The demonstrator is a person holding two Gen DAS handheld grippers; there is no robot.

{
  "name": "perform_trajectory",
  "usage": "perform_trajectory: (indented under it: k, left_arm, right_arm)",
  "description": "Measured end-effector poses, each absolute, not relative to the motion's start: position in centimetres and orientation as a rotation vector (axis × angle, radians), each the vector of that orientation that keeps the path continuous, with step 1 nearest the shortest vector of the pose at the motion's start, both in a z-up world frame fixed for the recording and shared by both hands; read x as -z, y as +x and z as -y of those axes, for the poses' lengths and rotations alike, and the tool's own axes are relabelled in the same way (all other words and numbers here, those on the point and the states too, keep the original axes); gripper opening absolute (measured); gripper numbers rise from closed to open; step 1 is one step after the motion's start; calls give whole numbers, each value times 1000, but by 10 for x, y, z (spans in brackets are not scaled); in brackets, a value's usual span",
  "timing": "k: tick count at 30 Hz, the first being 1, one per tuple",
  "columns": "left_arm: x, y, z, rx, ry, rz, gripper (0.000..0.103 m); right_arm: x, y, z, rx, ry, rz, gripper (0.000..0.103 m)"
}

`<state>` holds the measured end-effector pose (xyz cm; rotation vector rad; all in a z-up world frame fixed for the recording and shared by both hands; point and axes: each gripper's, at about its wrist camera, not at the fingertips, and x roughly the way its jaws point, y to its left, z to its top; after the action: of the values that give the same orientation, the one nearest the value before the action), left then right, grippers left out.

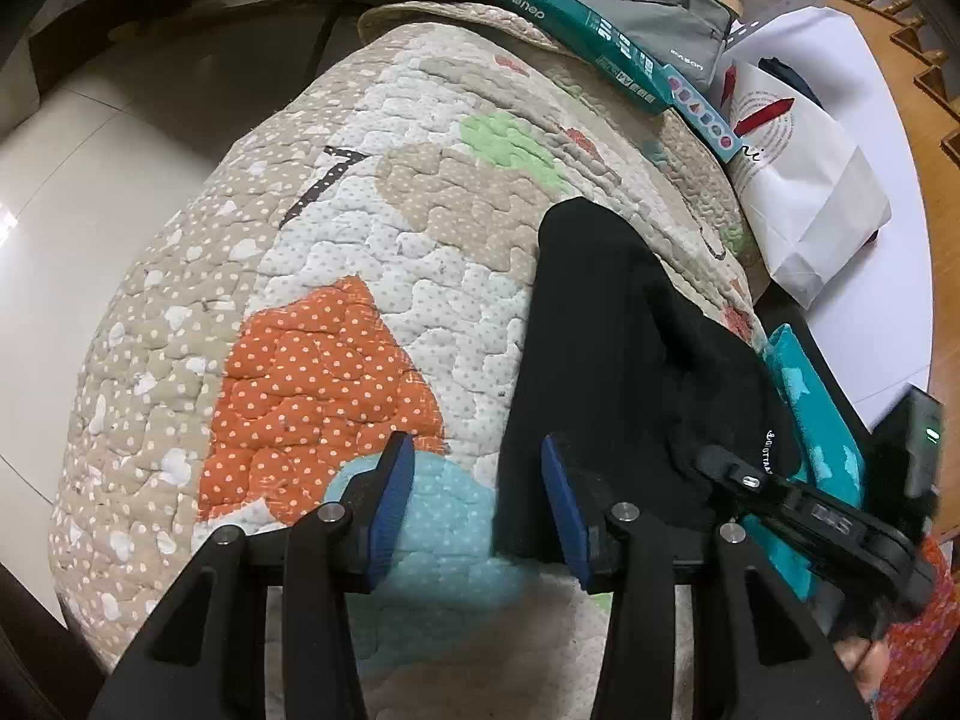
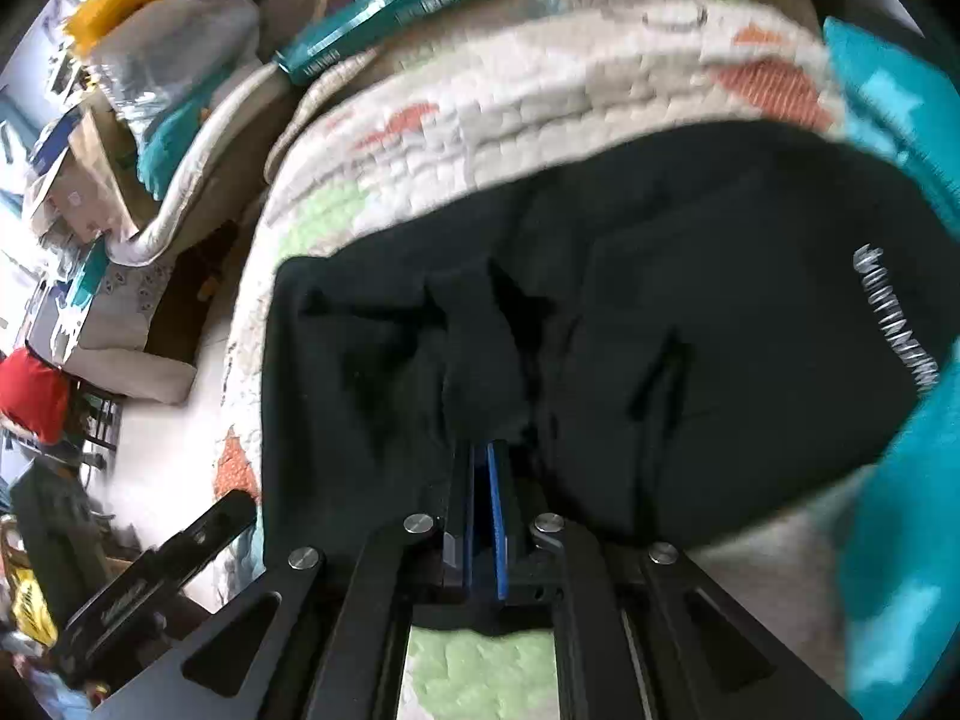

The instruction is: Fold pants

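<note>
Black pants lie on a patchwork quilt, one leg reaching away from me. My left gripper is open, low over the quilt at the pants' near left edge, with its right pad over the fabric. My right gripper is shut on a raised fold of the black pants, near the middle of the garment. It also shows in the left wrist view, at the pants' right side by white lettering.
A teal cloth lies right of the pants. A white paper bag, a grey bag and a long teal box sit past the quilt's far edge. Pale floor lies to the left.
</note>
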<state>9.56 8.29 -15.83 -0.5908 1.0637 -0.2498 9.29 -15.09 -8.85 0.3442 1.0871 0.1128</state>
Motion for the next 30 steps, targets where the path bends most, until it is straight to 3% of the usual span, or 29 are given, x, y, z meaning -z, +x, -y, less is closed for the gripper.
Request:
perform_trajectory:
  k: [3, 11, 16, 22, 30]
  left_arm:
    - [157, 95, -79, 243, -562, -1058, 44]
    - [137, 88, -71, 232, -472, -1065, 45]
    - [86, 98, -59, 287, -364, -1000, 47]
    - [35, 140, 8, 454, -182, -1010, 53]
    - [44, 205, 139, 641, -6, -1169, 53]
  right_arm:
    - [76, 80, 155, -60, 287, -1039, 13]
    - [35, 51, 196, 124, 362, -806, 67]
    - [37, 32, 236, 132, 521, -830, 67]
    - [52, 20, 285, 230, 716, -814, 67]
    - [71, 22, 303, 174, 870, -794, 67]
